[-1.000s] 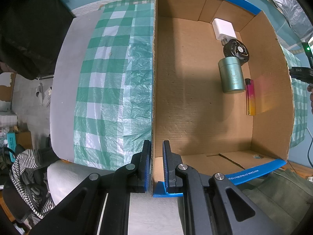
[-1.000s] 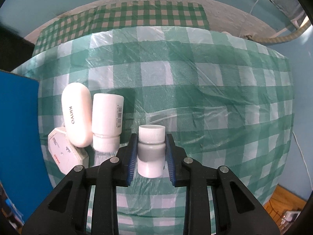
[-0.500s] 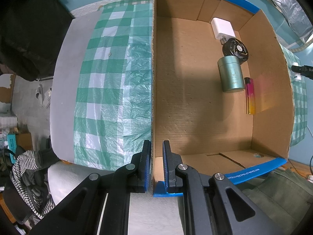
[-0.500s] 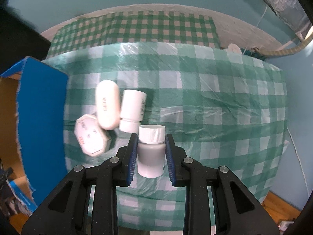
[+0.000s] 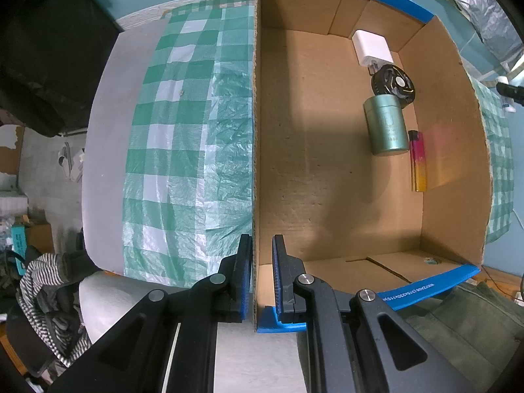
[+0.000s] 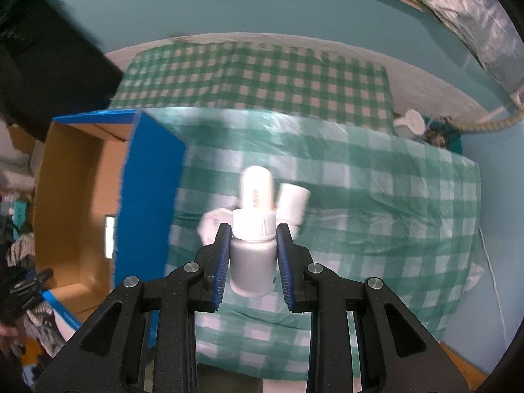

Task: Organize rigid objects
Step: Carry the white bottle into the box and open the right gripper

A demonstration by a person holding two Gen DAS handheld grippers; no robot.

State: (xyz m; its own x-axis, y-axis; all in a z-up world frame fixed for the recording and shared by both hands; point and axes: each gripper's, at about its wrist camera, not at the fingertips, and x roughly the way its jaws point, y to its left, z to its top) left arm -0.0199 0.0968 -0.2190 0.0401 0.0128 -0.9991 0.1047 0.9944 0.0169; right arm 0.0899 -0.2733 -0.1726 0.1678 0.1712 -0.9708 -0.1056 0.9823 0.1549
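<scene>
Right gripper (image 6: 252, 255) pinches a small grey bottle with white cap (image 6: 252, 258), pads on both sides of the body, bottle upright with its long axis along the fingers, cap end forward, held in the air above the green checked cloth (image 6: 376, 216). Cardboard box (image 6: 78, 203) sits to the left of the held bottle, open top, blue outer wall facing the gripper, so the drop-off likely calls for a leftward carry over that wall; right hand is the one nearer the loose items, left is tied up at the box. Left gripper (image 5: 262, 275) straddles the box's near side wall (image 5: 254, 163), fingers close on either side of the cardboard, outer pad looks touching, inner pad shows a thin gap, so a firm clamp cannot be told. Left view alone shows the box contents: white charger (image 5: 371, 47), black round item (image 5: 393, 85), teal tin (image 5: 386, 127) lying on its side, a pink-yellow lighter (image 5: 417, 163), all bunched toward the far right, floor near the left wall bare. Right view alone shows the remaining white containers (image 6: 258, 190) on the cloth just beyond the held bottle, blurred.
</scene>
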